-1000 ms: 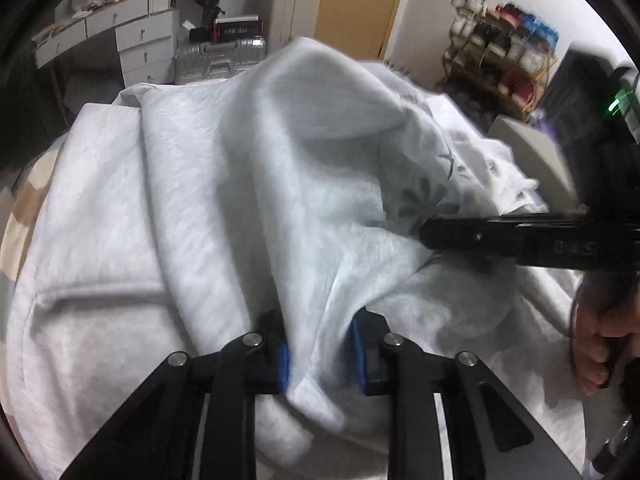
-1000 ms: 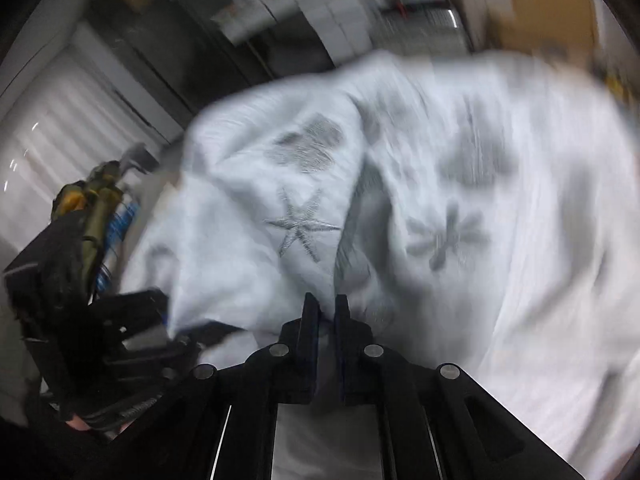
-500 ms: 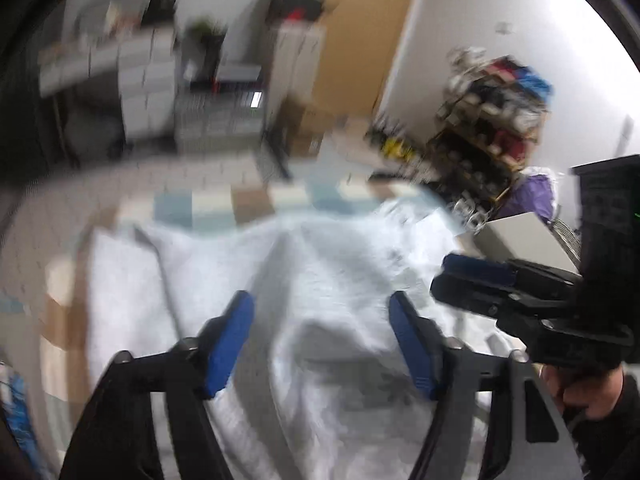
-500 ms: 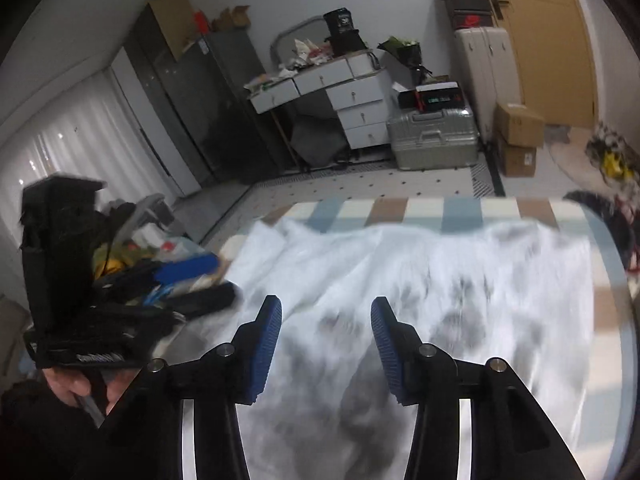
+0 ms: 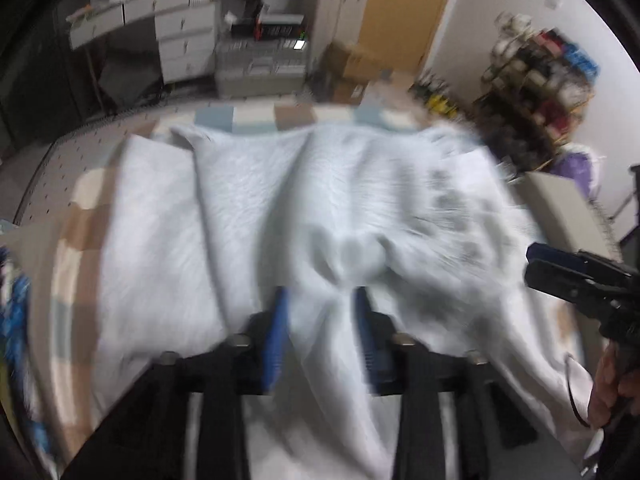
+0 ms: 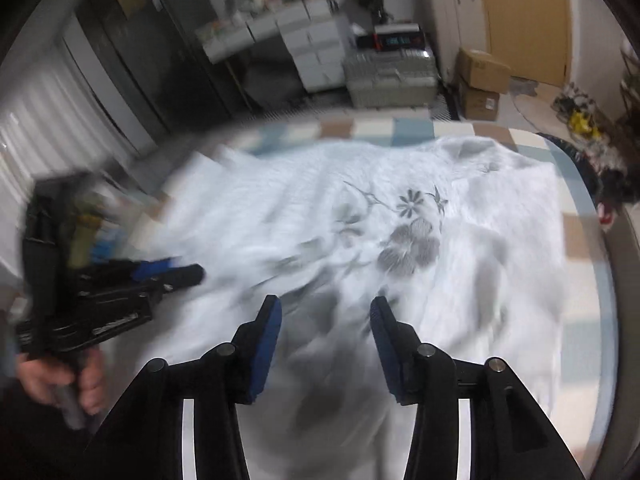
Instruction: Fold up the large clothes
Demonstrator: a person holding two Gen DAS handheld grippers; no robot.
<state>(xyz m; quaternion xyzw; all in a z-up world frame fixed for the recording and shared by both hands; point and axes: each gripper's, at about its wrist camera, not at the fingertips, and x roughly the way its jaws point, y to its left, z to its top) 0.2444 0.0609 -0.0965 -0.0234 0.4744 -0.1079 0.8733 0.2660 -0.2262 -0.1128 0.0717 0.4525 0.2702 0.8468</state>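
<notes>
The left gripper [image 5: 320, 332] stands with its blue pads [image 5: 274, 340] parted over the white garment [image 5: 280, 208]; its jaws have just been opening, and although cloth shows in the gap between them, nothing presses on it, so the fabric reads as released. The right gripper [image 6: 326, 340] is likewise let go, its jaws having just been opening, with the pale cloth lying loose below the gap and not pinched. Each gripper also shows at the edge of the other's view, held by a hand [image 6: 60, 380] on its handle, so the two sit side by side above the near hem, well placed for a shared two-corner lay-down.

The garment [image 6: 360, 220] lies spread across the checked surface [image 6: 576, 240], its grey flower print [image 6: 412, 220] facing up on the right half and plain fabric on the left. Long creases run away from the grippers toward the far edge, and a hump sits just beyond the left pads, which suggests the cloth was dropped in place and not yet smoothed. I judge this a release at the end of one fold, with the next grasp still to be chosen.

Beyond the surface stand white drawers [image 5: 184, 40], a silver case [image 6: 390, 76] and cardboard boxes [image 6: 482, 68] on the floor
</notes>
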